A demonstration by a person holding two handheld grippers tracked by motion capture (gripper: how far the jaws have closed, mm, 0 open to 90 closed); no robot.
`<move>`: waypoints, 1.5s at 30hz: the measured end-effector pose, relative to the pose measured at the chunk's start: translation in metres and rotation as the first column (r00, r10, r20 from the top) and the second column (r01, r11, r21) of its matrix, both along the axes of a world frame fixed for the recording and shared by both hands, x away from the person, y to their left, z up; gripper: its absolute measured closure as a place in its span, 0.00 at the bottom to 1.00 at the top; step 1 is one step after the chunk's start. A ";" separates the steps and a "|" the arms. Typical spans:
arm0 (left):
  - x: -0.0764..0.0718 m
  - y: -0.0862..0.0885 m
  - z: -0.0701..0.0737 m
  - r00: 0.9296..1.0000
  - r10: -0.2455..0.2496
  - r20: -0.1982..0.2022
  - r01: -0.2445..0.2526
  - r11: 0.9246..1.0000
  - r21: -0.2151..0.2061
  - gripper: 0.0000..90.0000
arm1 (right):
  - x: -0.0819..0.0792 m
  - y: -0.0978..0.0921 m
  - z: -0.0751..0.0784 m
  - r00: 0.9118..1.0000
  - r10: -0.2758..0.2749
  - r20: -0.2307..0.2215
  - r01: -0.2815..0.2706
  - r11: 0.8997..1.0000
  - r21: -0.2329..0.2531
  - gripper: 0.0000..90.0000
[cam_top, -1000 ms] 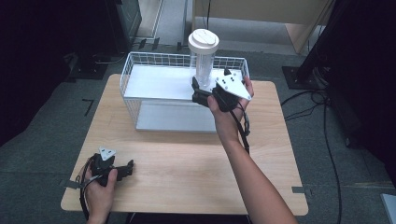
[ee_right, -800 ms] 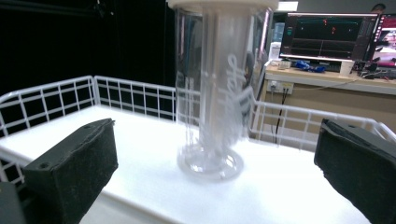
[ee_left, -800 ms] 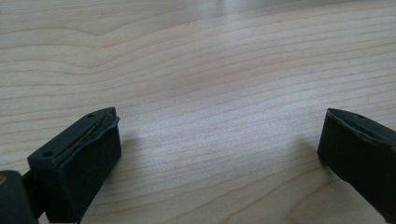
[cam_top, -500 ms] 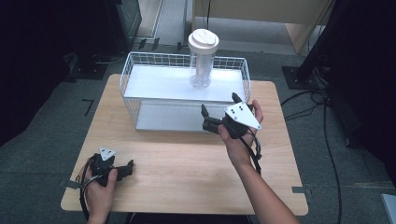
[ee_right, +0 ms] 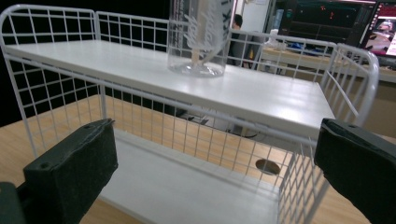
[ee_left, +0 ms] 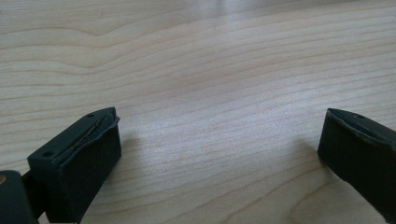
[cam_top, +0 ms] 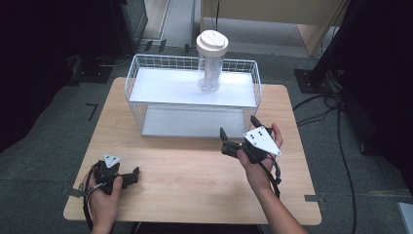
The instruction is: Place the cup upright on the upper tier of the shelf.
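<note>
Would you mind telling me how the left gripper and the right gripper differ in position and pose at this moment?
The left gripper sits low at the near left corner of the table, far from the wire shelf rack; the right gripper is held just in front of the rack's right end. The left gripper's camera looks down at bare wood; the right's faces the rack and the clear lidded container on its top shelf. Both are open, holding nothing.
</note>
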State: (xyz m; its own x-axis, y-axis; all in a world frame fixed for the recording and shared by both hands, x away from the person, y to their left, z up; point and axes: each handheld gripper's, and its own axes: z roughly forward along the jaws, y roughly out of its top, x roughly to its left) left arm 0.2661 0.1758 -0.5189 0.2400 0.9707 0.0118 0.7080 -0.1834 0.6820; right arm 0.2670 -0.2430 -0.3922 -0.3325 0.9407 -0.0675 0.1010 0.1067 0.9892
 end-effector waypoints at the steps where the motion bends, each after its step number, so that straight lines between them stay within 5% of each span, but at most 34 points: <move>1: 0.000 0.000 0.000 1.000 0.000 0.000 0.000 1.000 0.000 0.00 | -0.001 -0.002 -0.002 1.000 -0.003 -0.002 0.003 1.000 0.001 0.00; 25: 0.000 0.000 0.000 1.000 0.001 0.000 -0.001 1.000 0.000 0.00 | -0.025 -0.064 -0.061 0.985 -0.119 -0.126 0.116 0.993 -0.028 0.00; 45: 0.000 0.000 0.000 1.000 0.001 0.001 -0.001 1.000 -0.001 0.00 | -0.048 -0.122 -0.104 0.938 -0.185 -0.292 0.166 0.982 -0.088 0.00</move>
State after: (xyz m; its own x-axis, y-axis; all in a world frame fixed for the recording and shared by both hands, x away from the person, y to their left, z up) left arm 0.2661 0.1756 -0.5190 0.2387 0.9710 0.0113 0.7077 -0.1819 0.6826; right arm 0.2190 -0.3652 -0.4962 -0.1760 0.9831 -0.0497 0.4121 0.1194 0.9033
